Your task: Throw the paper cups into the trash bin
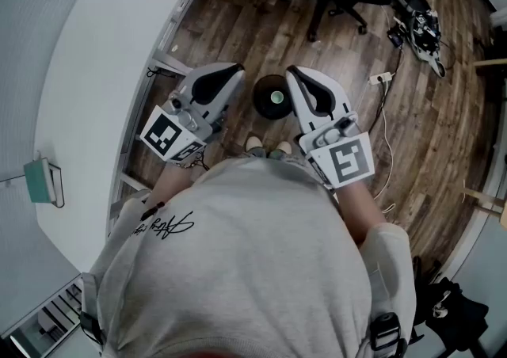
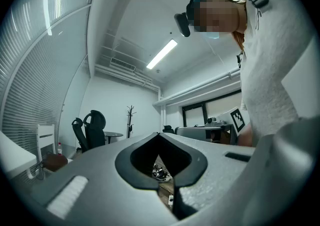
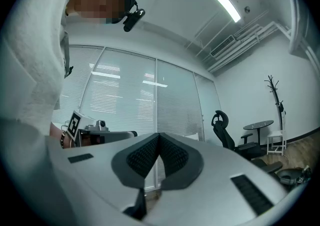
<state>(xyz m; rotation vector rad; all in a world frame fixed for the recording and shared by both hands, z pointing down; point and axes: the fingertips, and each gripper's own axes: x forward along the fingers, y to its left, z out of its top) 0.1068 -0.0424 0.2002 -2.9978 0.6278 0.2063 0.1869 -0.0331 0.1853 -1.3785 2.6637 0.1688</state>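
Over the wooden floor (image 1: pixel 238 24), we are holding the left gripper (image 1: pixel 230 75) and right gripper (image 1: pixel 299 79) closed on nothing, above the trash bin (image 1: pixel 261 107). A paper cup (image 1: pixel 276 97) seems to be sitting inside, so little is remaining.

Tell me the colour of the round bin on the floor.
Black bin; clearest in head view.

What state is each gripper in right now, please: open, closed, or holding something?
Left gripper: closed, jaws together, holding nothing.
Right gripper: closed, jaws together, holding nothing.
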